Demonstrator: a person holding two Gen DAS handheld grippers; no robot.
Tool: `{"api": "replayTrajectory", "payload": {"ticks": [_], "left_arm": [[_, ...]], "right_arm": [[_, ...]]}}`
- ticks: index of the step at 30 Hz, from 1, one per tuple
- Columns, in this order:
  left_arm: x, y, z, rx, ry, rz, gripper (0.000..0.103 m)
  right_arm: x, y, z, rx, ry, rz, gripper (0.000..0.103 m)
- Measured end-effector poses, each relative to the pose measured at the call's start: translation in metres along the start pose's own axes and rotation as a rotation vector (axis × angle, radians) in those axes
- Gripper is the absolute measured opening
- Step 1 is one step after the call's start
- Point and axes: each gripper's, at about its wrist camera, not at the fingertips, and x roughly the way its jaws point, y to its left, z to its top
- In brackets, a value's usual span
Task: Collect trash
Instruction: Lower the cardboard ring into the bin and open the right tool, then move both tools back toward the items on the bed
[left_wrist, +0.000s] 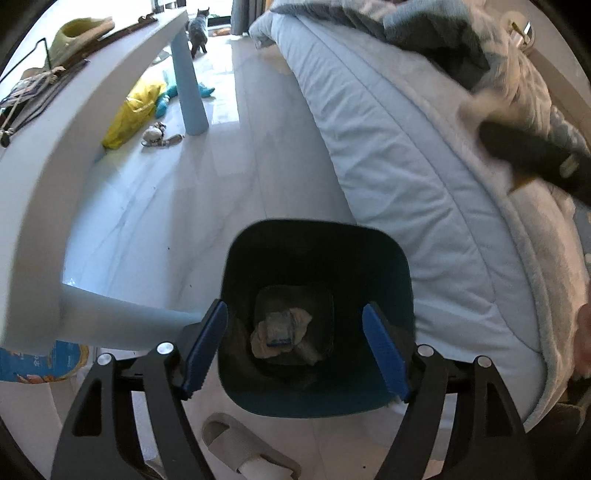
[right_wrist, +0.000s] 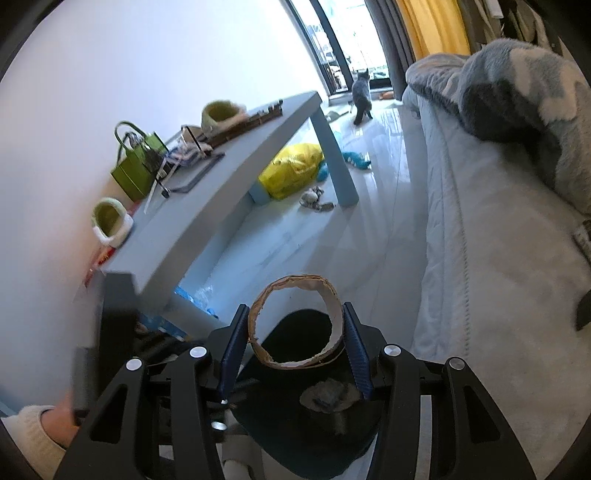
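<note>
While my right fingers (right_wrist: 295, 343) pinch the cardboard roll (right_wrist: 295, 325) over the bin (right_wrist: 314, 424), left fingers (left_wrist: 295, 347) spread, empty; next: let go w/ roll centred.

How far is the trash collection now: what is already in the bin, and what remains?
Done: crumpled paper scraps lie at the bottom of the dark square bin. In hand: the right gripper clamps a cardboard tape ring above that bin; the left gripper is open and empty. Left: releasing the ring, perhaps then the yellow plastic bag on the floor.
</note>
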Motion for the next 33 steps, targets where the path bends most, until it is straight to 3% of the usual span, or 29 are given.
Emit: {"api": "replayTrajectory", "payload": {"ticks": [8, 13, 25, 26, 29, 33], "left_arm": [[-0.035, 0.020, 0.009, -0.058, -0.133, -0.018, 0.074], [-0.054, 0.023, 0.013, -0.053, -0.208, 0.012, 0.068], [-0.091, 0.026, 0.021, -0.052, -0.308, -0.045, 0.059], [-0.095, 0.025, 0.022, -0.051, -0.315, -0.049, 0.059], [-0.101, 0.021, 0.024, -0.041, -0.335, -0.050, 0.059], [-0.106, 0.017, 0.025, -0.022, -0.350, -0.035, 0.059]], "right_arm": [[0.035, 0.004, -0.010, 0.001, 0.101, -0.058, 0.051], [0.059, 0.006, -0.019, 0.001, 0.164, -0.089, 0.051], [0.107, 0.008, -0.050, -0.047, 0.332, -0.158, 0.051], [0.108, 0.007, -0.051, -0.047, 0.340, -0.171, 0.051], [0.110, 0.004, -0.055, -0.039, 0.357, -0.187, 0.070], [0.106, 0.002, -0.054, -0.040, 0.347, -0.191, 0.070]]}}
